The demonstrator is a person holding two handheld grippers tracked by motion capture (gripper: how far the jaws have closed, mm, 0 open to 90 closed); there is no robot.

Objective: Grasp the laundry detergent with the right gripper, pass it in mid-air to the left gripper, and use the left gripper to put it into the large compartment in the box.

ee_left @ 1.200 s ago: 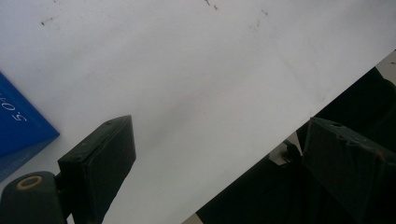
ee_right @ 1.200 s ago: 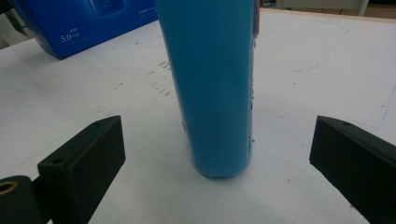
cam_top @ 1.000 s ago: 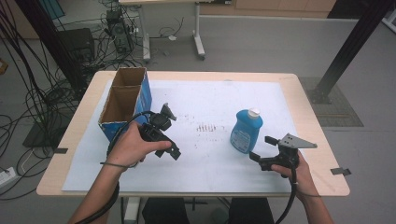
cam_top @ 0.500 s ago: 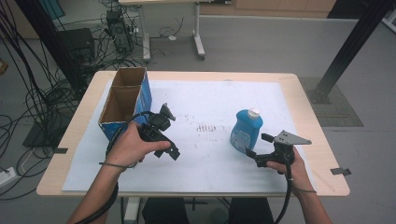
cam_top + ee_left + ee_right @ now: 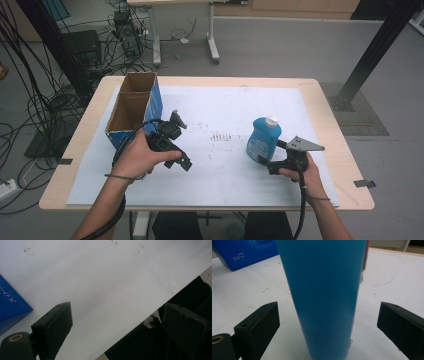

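Observation:
A blue bottle [image 5: 262,141] with a white cap stands upright on the white paper sheet [image 5: 220,105], right of centre. My right gripper [image 5: 264,161] lies low at the bottle's near side, pointing at it. In the right gripper view the bottle [image 5: 324,295] stands between the two wide-apart jaws of my right gripper [image 5: 329,306], with a gap on each side, untouched. My left gripper [image 5: 183,162] is held above the paper left of centre. In the left gripper view my left gripper [image 5: 117,307] is open, and nothing lies between its jaws.
An open cardboard box with blue sides [image 5: 131,107] stands at the table's left, close to my left hand; its corner [image 5: 10,302] and side [image 5: 242,250] show in the gripper views. Pen marks [image 5: 220,136] dot the paper's middle. The wooden table edge [image 5: 350,165] runs to the right.
My right gripper has slid left toward the blue bottle, so the bottle now sits between its open jaws. The left hand and gripper have stayed put.

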